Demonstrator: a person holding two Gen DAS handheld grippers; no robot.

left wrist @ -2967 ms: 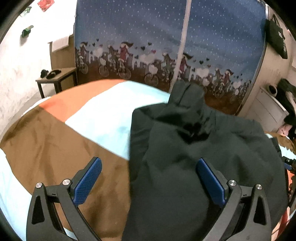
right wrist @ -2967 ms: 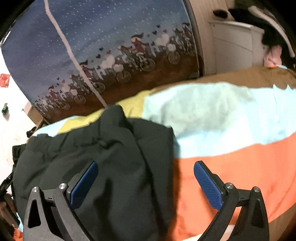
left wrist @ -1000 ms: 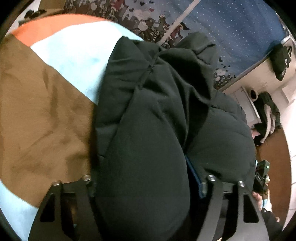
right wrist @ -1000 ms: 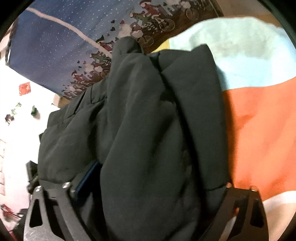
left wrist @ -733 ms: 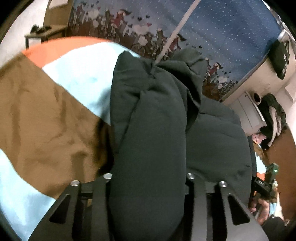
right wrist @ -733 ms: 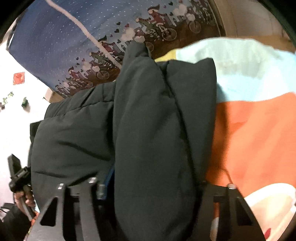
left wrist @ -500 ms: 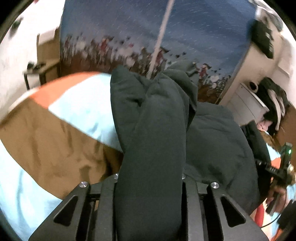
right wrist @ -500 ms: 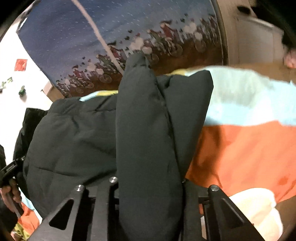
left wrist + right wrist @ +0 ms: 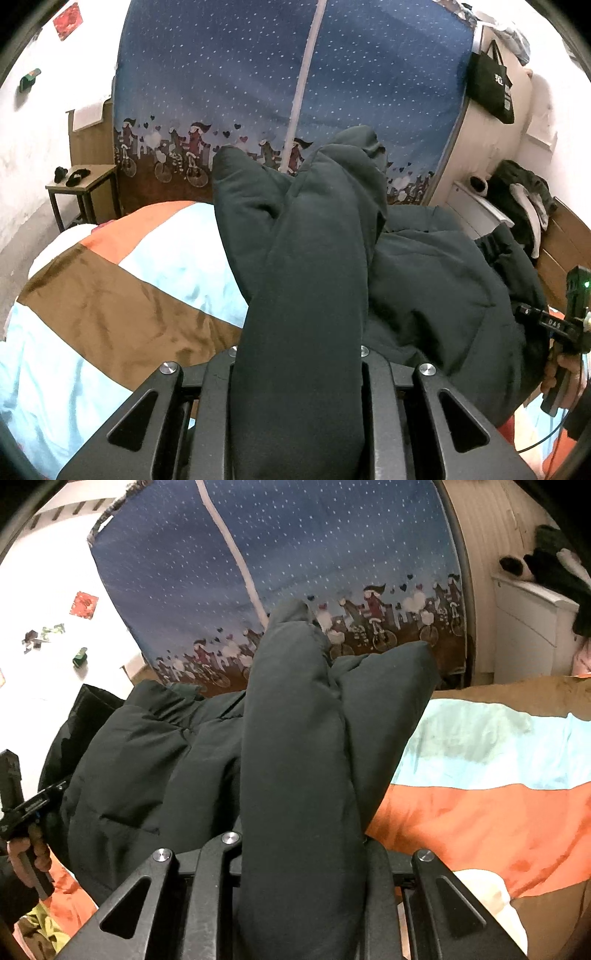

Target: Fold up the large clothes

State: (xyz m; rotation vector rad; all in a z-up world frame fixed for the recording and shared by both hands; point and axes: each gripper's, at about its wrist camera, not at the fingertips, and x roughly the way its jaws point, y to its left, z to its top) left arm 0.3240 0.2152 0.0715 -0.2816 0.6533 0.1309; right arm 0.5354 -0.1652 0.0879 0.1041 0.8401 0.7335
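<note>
A dark padded jacket (image 9: 436, 288) lies bunched on a bed whose blanket (image 9: 110, 306) carries brown, pale blue and orange blocks. In the left wrist view the left gripper (image 9: 299, 373) fills the bottom centre of the frame, its jaws clamped on a thick fold of the jacket that rises from between them toward the middle of the picture and hides the pads. At the right edge of that view a hand (image 9: 561, 373) holds the other tool. In the right wrist view the right gripper (image 9: 299, 849) sits likewise at the bottom centre, pinched on another fold of the jacket (image 9: 295, 738), with the rest of the garment spreading to the left of the frame. Behind the bed, across the top of both views, hangs a blue curtain (image 9: 258, 74) printed with cyclists.
</note>
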